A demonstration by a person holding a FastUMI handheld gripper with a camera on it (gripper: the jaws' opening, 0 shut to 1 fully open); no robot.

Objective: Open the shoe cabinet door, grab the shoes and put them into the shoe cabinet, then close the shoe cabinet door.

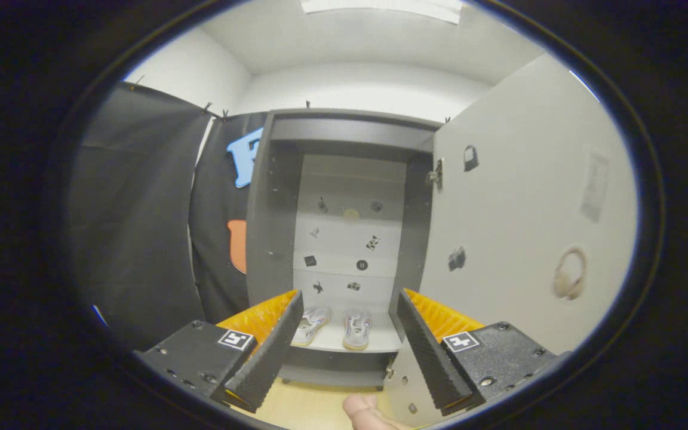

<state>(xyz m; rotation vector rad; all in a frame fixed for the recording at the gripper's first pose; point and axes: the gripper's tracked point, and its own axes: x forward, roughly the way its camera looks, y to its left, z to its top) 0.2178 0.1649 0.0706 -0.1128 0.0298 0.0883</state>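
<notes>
The grey shoe cabinet [272, 197] stands straight ahead with its inside open to view. Its white door [517, 227] is swung wide open on the right, hinged at the cabinet's right side. Two white shoes [335, 327] lie side by side on the cabinet's bottom shelf [380, 341], soles facing me, beyond my fingers. My gripper [344, 343] is open, held back from the cabinet with nothing between its black-padded fingers [269, 352]. The door's lower edge is close behind the right finger.
Small stickers dot the cabinet's white back panel [350, 239] and the door's inner face. Black cloth [141, 227] hangs to the left of the cabinet. A person's fingertip [365, 412] shows below the fingers, over a light wooden floor [308, 406].
</notes>
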